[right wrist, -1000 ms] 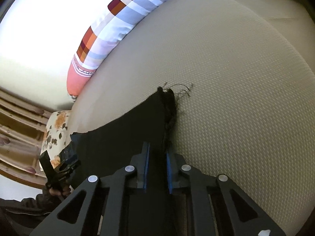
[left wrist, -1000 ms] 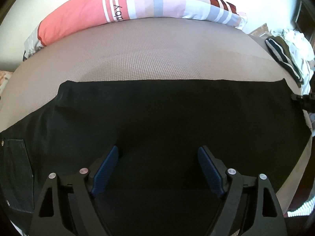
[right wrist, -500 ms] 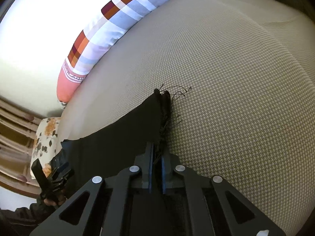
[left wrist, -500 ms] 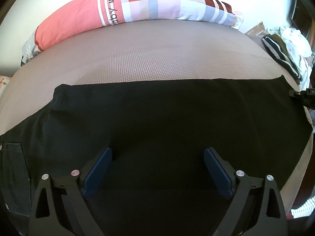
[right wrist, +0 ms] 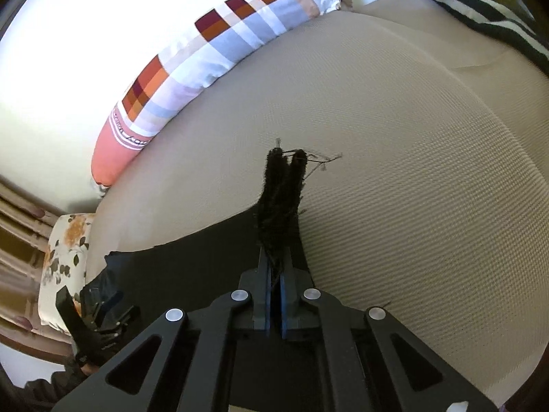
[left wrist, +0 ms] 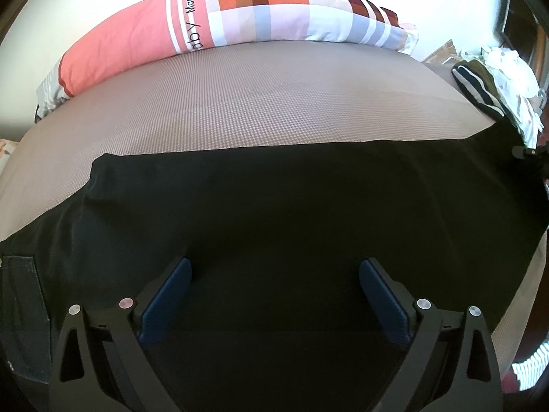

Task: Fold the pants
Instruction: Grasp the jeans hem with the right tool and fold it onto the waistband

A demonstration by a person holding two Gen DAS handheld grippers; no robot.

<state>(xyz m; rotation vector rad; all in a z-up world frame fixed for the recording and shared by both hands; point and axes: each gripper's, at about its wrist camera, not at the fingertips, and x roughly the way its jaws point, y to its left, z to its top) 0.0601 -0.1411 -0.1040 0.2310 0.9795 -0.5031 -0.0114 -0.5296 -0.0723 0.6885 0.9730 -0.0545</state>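
Black pants [left wrist: 274, 213] lie spread flat across the beige bed [left wrist: 257, 103], a back pocket [left wrist: 20, 309] at the lower left. My left gripper [left wrist: 274, 267] hovers over the pants' middle; its jaws are opening wide and the blue pads [left wrist: 168, 292] pinch nothing. My right gripper [right wrist: 274, 257] is shut on the frayed leg hem [right wrist: 283, 185], which stands up bunched above the bed with loose threads. The rest of the pants [right wrist: 192, 261] trails off to the left towards the left gripper [right wrist: 96, 312]. The right gripper [left wrist: 528, 152] shows at the pants' far right corner.
A long pink and checked pillow [left wrist: 240, 17] lies along the bed's far side by the wall. A pile of striped and white clothes [left wrist: 487, 86] sits at the far right corner. A floral cushion [right wrist: 65, 250] lies past the bed's left end.
My left gripper's jaws have spread wider over the pants without shifting. My right gripper has closed on the hem and lifted it, so the hem now stands up off the bed.
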